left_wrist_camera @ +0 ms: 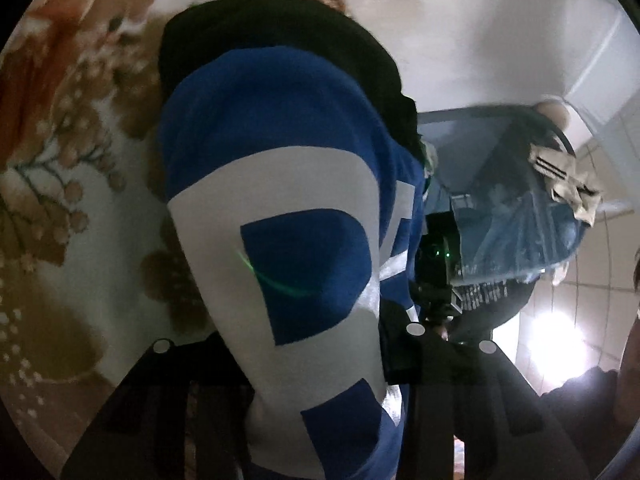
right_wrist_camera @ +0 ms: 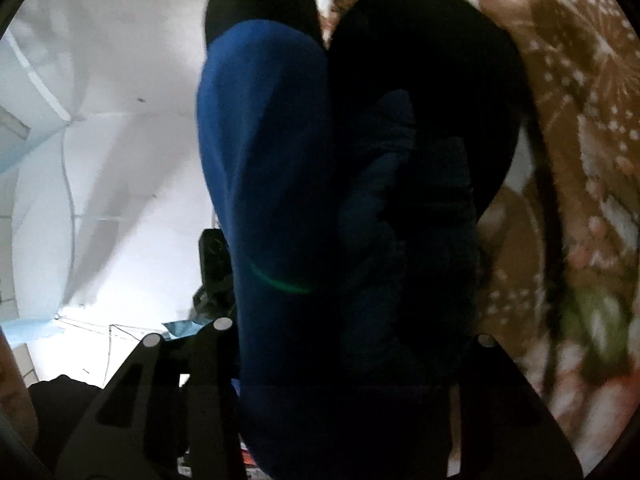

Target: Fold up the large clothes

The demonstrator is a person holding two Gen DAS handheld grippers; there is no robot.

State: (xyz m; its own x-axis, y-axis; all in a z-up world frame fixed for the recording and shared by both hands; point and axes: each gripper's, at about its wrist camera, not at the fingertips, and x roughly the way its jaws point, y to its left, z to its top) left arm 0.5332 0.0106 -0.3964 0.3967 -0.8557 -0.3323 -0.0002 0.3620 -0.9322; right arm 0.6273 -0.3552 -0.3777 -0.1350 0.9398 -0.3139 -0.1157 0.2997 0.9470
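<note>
**Blue garment held up between both grippers**

Blue fabric with large white letters fills the space directly in front of the left gripper (left_wrist_camera: pixel 324 344). This garment (left_wrist_camera: pixel 280 208) is seen passing down between the two black fingers (left_wrist_camera: pixel 160 412), which are closed on it, and it hangs forward from them with a black part at its far end. Left of the tool and beyond the cloth, a floral bedspread (left_wrist_camera: pixel 68 184) in brown and white is seen. To the right of the tool a blue rounded object with a beige cloth (left_wrist_camera: pixel 568 184) on it is visible, blurred, against a pale wall.

At the right gripper (right_wrist_camera: pixel 316 340) the same garment (right_wrist_camera: pixel 272 160) is clamped between the fingers (right_wrist_camera: pixel 132 408); blue cloth is seen on the left half and dark, shadowed folds on the right half. Right of this tool the floral bedspread (right_wrist_camera: pixel 580 160) appears, and to its left a white wall (right_wrist_camera: pixel 120 140). A small black device (right_wrist_camera: pixel 214 260) is seen just left of the cloth.
</note>
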